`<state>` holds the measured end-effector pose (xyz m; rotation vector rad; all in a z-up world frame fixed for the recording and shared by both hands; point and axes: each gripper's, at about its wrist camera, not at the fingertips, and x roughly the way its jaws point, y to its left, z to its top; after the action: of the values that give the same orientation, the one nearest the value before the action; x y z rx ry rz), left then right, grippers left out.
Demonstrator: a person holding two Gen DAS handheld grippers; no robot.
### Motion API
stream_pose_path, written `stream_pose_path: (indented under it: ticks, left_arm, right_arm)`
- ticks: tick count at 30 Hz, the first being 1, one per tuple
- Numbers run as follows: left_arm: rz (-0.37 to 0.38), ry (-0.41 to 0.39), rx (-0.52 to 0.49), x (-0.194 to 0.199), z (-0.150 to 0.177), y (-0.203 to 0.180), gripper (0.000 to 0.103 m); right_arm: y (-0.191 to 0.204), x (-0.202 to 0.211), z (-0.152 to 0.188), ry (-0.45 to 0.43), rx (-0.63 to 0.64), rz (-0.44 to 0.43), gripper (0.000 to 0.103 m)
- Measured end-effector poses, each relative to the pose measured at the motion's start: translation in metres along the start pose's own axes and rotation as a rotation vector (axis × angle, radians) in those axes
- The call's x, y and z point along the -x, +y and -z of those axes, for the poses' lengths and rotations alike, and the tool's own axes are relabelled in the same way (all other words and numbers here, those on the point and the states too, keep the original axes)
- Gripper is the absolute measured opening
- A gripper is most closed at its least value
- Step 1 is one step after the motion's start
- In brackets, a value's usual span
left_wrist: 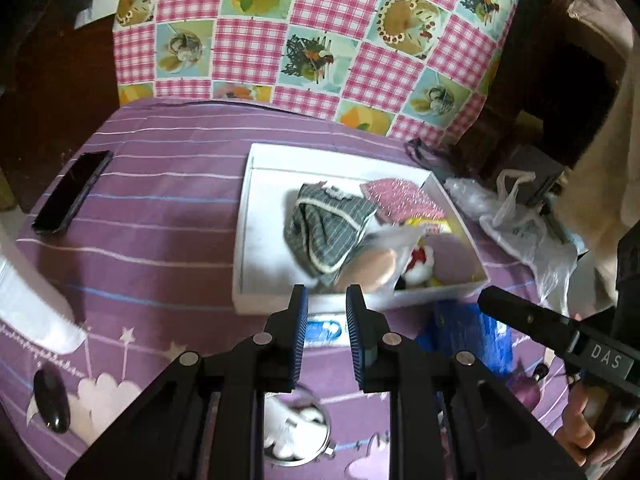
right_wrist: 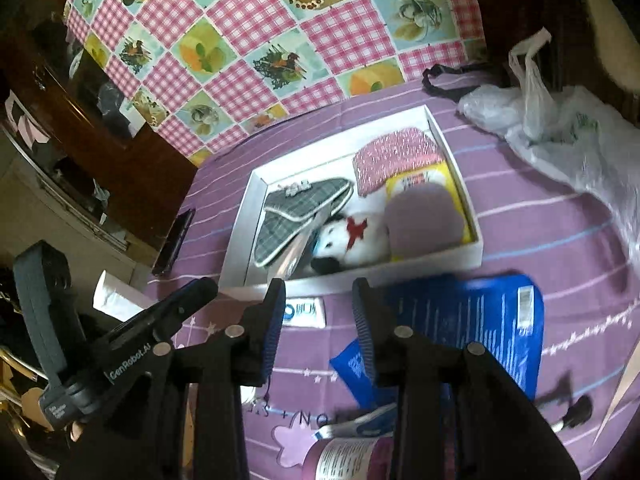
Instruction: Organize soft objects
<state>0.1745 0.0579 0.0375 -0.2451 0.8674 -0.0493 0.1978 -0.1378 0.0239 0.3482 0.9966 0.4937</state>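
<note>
Lower right of frame: blue pouch [right_wrist: 472, 320] lying crosswise under right gripper [right_wrist: 320, 312], both jaws parted, empty, left gripper [left_wrist: 327, 312] farther.

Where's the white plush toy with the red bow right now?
In the right wrist view, the white plush toy lies inside the white box, near its front wall, between the grey plaid pouch and the yellow packet.

Matt white cardboard tray [right_wrist: 456, 257], glossy blue plastic packet [right_wrist: 480, 320], striped cloth bedsheet [left_wrist: 160, 240].
</note>
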Motion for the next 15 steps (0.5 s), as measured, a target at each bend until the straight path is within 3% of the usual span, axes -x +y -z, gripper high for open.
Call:
stream_pose_path:
  ticks: [4,10,15]
  left_arm:
    - [-0.034,0.029,-0.002,-0.001,0.016,0.003,0.019]
    - [-0.001,0.060,0.001,-0.013,0.021,0.009,0.019]
    - [0.012,0.089,0.037,-0.021,0.023,0.023,0.019]
  right_arm:
    - [0.010,-0.001,0.013,0.028,0.051,0.002,0.036]
    - [0.016,-0.015,0.020,0.076,0.091,0.024,0.036]
    - [0.003,-0.027,0.020,0.116,0.037,0.015,0.036]
